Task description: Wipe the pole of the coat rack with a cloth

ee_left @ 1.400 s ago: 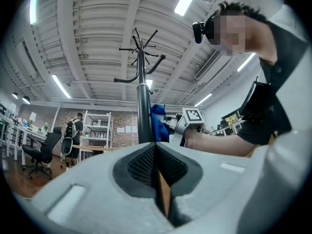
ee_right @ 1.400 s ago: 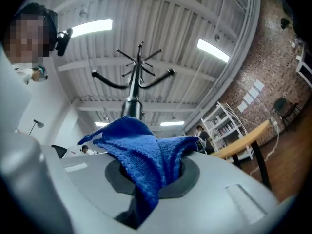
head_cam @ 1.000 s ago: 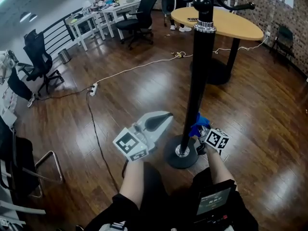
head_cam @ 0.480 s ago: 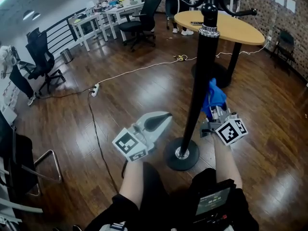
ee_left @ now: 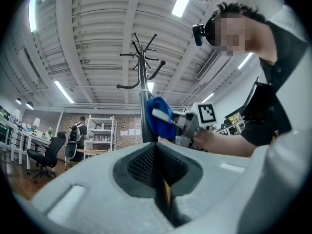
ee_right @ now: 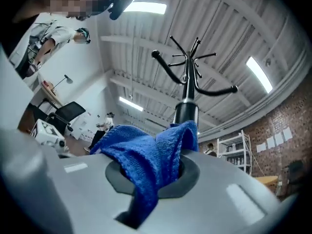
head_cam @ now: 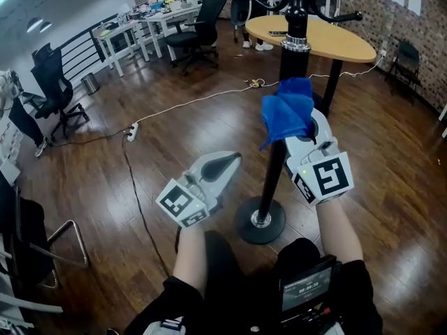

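In the head view the cloth covers a stretch of the pole just above centre. It also buries the jaw tips of the right gripper that pinches it. Near 1 o'clock the top edge cuts off the rack's hooks. Things on the desks at 11 o'clock are too small to tell, as is the dark object on the round table. In the right gripper view, cloth and gripper body hide the lower pole toward 6 o'clock.

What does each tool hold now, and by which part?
The right tool is shut on the blue cloth, gripping a bunched fold; the left tool is shut and holds nothing.
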Demonstrator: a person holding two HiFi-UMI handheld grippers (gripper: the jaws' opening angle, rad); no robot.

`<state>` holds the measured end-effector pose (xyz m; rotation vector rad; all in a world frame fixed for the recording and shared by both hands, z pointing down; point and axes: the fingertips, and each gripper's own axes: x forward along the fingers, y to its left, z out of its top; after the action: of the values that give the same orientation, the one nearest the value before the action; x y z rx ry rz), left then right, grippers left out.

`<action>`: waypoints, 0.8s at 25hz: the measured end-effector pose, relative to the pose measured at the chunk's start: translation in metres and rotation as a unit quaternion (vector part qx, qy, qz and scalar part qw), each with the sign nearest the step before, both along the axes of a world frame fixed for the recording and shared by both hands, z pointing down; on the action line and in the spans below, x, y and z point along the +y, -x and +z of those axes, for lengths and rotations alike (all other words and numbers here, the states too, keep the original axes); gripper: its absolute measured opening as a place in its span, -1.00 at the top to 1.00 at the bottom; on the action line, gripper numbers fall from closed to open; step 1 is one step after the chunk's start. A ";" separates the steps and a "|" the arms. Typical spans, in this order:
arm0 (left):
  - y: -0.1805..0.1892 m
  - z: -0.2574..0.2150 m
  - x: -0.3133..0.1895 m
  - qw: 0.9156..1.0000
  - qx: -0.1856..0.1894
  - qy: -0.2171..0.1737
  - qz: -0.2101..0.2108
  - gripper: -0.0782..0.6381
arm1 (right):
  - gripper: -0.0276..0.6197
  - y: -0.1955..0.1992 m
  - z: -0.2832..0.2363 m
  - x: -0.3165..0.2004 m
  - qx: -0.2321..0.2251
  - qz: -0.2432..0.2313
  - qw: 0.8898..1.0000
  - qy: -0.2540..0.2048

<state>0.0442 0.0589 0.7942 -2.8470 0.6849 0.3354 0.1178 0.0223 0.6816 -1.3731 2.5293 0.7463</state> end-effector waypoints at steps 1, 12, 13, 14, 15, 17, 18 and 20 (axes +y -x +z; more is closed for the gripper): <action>0.000 0.002 -0.002 1.000 -0.001 0.002 0.000 0.79 | 0.81 0.002 0.031 -0.003 0.009 0.005 1.000 0.020; 0.001 0.031 -0.019 0.999 -0.016 0.033 -0.008 0.79 | 0.81 0.007 0.362 -0.012 0.176 0.037 0.961 0.209; 0.001 0.034 -0.021 0.999 -0.015 0.036 -0.007 0.79 | 0.81 0.008 0.358 -0.012 0.183 0.035 0.962 0.200; 0.002 0.037 -0.023 0.999 -0.016 0.040 -0.007 0.79 | 0.81 0.008 0.345 -0.011 0.181 0.034 0.966 0.183; 0.004 0.040 -0.026 0.999 -0.019 0.043 -0.010 0.79 | 0.81 0.008 0.324 -0.011 0.172 0.035 0.972 0.159; 0.008 0.046 -0.031 0.998 -0.027 0.046 -0.018 0.79 | 0.81 0.008 0.262 -0.011 0.143 0.037 0.984 0.102; 0.009 0.046 -0.032 0.998 -0.028 0.046 -0.021 0.79 | 0.81 0.008 0.223 -0.010 0.126 0.037 0.989 0.072; 0.011 0.041 -0.031 0.998 -0.026 0.041 -0.025 0.79 | 0.81 0.007 0.140 -0.009 0.091 0.036 0.995 0.019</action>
<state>0.0330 0.0275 0.8351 -2.8984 0.7759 0.2294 0.1105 0.0136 0.8214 -1.4792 2.6557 0.8791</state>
